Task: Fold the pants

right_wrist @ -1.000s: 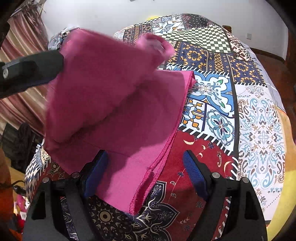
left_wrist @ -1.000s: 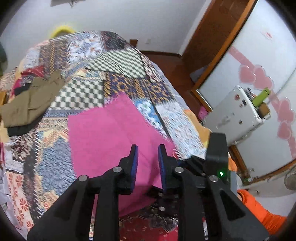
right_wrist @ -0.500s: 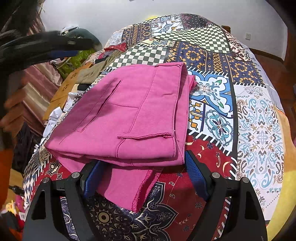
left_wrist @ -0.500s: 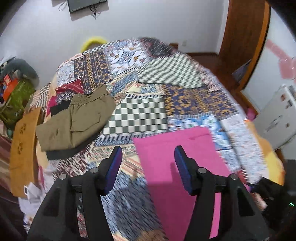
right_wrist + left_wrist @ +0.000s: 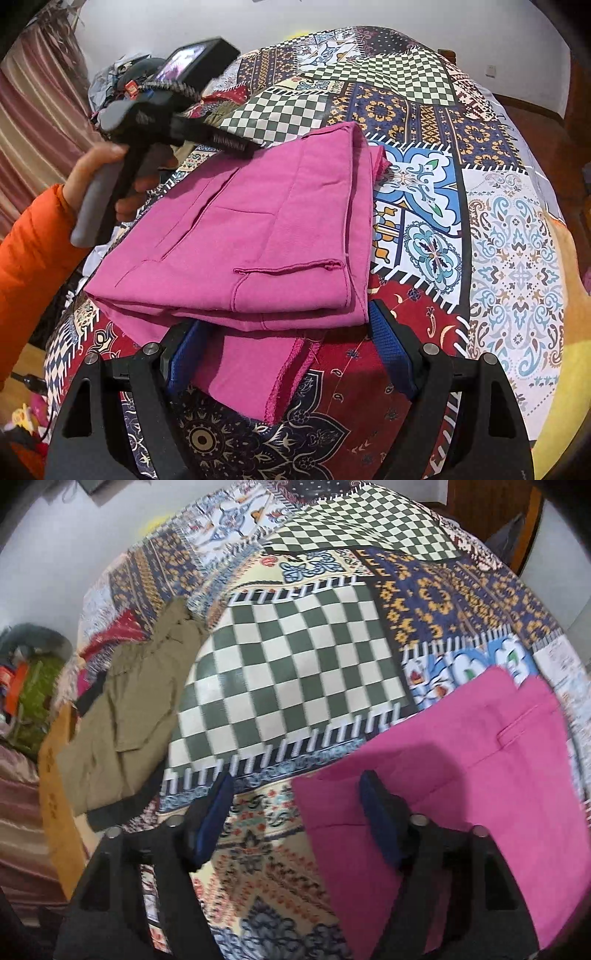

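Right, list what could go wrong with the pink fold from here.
1. The lower layer of the pink pants sticks out past the folded bundle toward the right gripper, so the stack is uneven and may loosen if nudged.
2. Both grippers are open with nothing clamped; the left gripper straddles the bundle's corner and could drag it.
3. The olive pants lie near the bed's edge and might slide off.

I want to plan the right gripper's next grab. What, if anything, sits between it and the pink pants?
Nothing visible does. The right gripper is open, with the folded pink pants lying right at its fingertips on the patchwork bedspread. The left gripper, also open, is off to the pants' far side, not in the path.
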{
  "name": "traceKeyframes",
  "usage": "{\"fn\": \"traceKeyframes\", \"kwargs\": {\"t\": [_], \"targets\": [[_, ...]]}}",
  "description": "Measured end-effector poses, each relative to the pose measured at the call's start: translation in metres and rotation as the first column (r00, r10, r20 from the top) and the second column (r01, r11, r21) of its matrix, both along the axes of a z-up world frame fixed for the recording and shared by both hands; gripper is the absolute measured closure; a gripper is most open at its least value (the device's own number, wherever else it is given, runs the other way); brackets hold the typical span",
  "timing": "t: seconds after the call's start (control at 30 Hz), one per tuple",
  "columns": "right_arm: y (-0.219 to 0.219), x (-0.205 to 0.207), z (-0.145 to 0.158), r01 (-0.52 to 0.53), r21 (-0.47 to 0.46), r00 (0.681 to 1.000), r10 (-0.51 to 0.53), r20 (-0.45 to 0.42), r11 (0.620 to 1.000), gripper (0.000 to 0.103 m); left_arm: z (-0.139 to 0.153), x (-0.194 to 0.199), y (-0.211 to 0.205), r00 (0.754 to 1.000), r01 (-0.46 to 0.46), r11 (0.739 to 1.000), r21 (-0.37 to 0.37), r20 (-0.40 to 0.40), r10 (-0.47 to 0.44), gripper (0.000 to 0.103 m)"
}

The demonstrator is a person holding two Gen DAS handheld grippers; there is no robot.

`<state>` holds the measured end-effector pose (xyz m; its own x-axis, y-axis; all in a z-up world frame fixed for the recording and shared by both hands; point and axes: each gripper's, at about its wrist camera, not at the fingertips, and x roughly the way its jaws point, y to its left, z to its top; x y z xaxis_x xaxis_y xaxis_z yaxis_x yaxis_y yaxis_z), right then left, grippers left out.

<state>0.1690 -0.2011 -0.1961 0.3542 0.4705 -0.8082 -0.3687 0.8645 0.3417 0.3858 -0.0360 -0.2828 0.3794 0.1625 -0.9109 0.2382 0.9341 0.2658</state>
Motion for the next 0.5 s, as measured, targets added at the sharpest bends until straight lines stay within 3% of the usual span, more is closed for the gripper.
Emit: {"fn": "traceKeyframes", "kwargs": {"t": [0.17,0.5], "targets": [[-0.006,0.000,0.002,0.012,-0.016,1.000,-0.012,-0.003,1.000,0.022,0.008,-0.027,0.014,0.999,-0.001,0.998,0.058,0.035,-0.001,0.029],[-0.023,-0.014,0.019,0.063,-0.043,0.998,-0.062,0.031,0.997,0.022,0.034,-0.108,0.080,0.994,-0.101,0.995,0.012,0.049,0.100,0.029]]}}
